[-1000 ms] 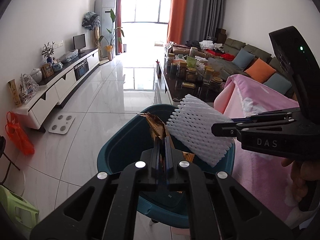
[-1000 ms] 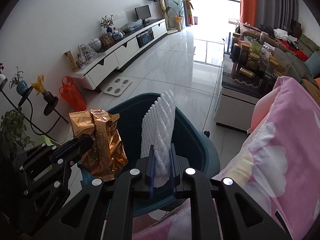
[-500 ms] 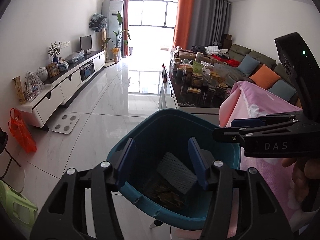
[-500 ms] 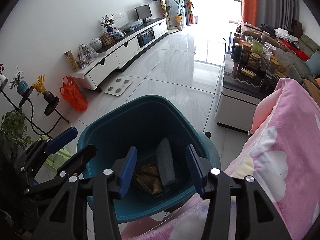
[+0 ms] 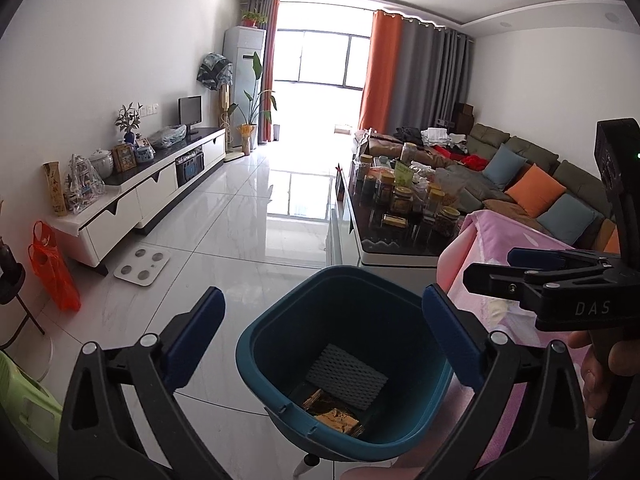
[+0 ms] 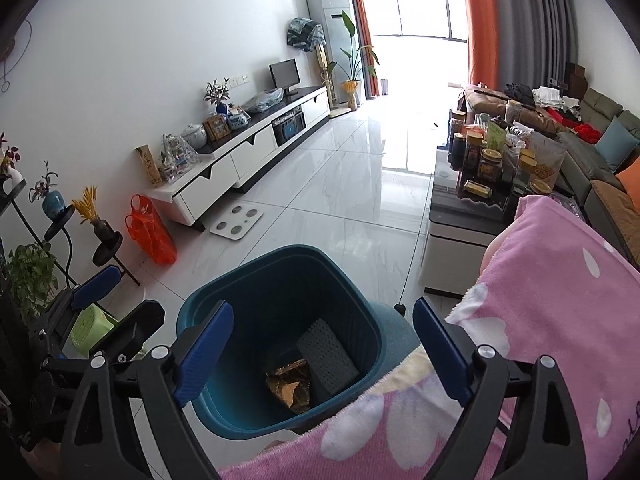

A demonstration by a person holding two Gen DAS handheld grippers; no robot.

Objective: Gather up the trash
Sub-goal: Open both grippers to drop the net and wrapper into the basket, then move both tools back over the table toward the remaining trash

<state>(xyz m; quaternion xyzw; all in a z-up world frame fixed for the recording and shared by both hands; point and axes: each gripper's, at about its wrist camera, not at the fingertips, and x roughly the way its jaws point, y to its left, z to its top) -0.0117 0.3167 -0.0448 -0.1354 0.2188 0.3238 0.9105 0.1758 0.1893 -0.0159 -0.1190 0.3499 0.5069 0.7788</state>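
A teal trash bin (image 5: 276,328) (image 6: 352,272) stands on the white tile floor below both grippers. Inside it lie a foam net sleeve (image 5: 346,376) (image 6: 328,354) and a gold snack wrapper (image 5: 334,418) (image 6: 290,382). My left gripper (image 5: 322,320) hangs above the bin, its jaws opening wide with nothing between them. My right gripper (image 6: 322,330) is also above the bin, jaws opening wide and empty. The right gripper (image 5: 516,268) shows at the right of the left wrist view, with fingers of the hand (image 5: 600,372) that holds it. At the left of the right wrist view, the left gripper (image 6: 118,298) appears.
A pink blanket (image 6: 540,320) (image 5: 520,240) lies right beside the bin. Beyond it a coffee table (image 5: 400,236) carries several jars. A white TV cabinet (image 5: 140,196) runs along the left wall, with an orange bag (image 5: 50,268), a bathroom scale (image 5: 142,266) and a green stool (image 6: 90,326) near it.
Both grippers went from shut to wide open and rose. The gold wrapper left the left gripper and the foam net left the right; both now lie in the bin.
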